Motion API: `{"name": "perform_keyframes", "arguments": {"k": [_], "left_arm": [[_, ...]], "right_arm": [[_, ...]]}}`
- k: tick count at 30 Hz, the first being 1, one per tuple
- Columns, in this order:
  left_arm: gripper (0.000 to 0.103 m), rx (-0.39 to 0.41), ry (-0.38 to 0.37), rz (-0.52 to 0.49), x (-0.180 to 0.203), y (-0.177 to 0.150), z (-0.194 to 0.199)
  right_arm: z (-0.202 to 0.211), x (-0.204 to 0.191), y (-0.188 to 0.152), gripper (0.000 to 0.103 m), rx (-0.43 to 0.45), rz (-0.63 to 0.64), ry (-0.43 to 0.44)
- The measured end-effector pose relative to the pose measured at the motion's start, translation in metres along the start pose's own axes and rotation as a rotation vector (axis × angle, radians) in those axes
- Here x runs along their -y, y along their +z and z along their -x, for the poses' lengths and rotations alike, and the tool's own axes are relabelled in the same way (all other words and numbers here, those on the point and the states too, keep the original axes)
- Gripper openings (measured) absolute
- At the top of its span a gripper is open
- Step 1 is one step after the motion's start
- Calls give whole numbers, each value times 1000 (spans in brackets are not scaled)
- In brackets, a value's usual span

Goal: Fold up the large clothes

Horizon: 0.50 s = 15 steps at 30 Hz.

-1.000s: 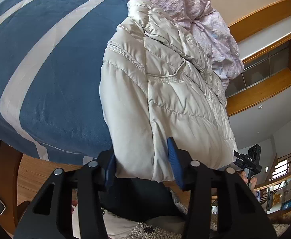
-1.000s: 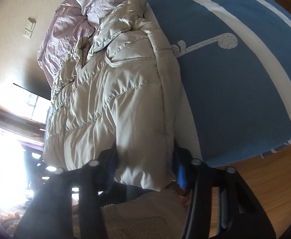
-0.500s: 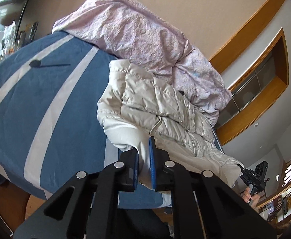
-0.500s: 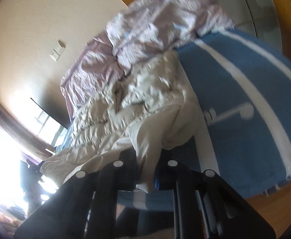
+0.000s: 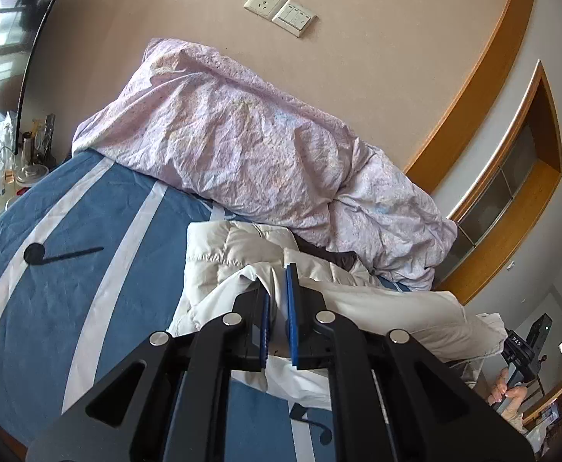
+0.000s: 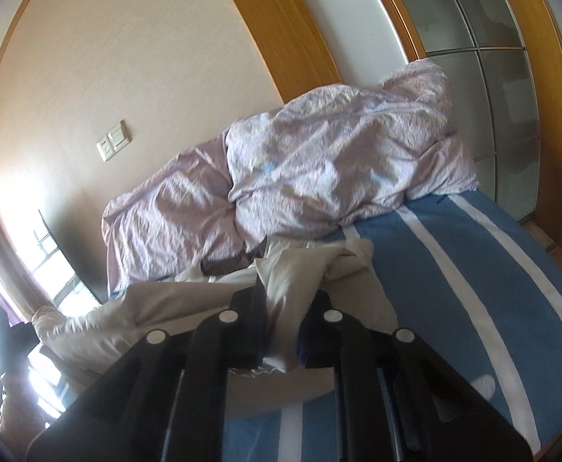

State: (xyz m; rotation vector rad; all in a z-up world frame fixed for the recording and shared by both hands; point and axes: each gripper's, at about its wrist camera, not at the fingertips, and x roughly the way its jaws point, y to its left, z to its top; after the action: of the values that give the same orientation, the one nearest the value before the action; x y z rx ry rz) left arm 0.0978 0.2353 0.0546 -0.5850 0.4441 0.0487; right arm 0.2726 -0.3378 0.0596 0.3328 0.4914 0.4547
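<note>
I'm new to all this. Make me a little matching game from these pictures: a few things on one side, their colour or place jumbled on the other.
Things:
1. jacket
2. duvet
3. bedspread
4. socket

Descriptions:
A. on the wall
B. blue with white stripes
C. pale lilac, crumpled at the head of the bed
D. cream, quilted, pinched in both grippers

Pairs: 1-D, 2-C, 3-B, 4-A
</note>
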Motion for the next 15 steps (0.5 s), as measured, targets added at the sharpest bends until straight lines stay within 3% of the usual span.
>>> {"name": "perform_keyframes", "arguments": {"k": [8,15], "left_arm": [[6,44,96,-53,17,61,-73],[6,41,169,-48,8,86,-140]], "right_arm": [[-89,-26,66,12,50,39,-125],[-186,-23,78,12,24,19,-241]]}}
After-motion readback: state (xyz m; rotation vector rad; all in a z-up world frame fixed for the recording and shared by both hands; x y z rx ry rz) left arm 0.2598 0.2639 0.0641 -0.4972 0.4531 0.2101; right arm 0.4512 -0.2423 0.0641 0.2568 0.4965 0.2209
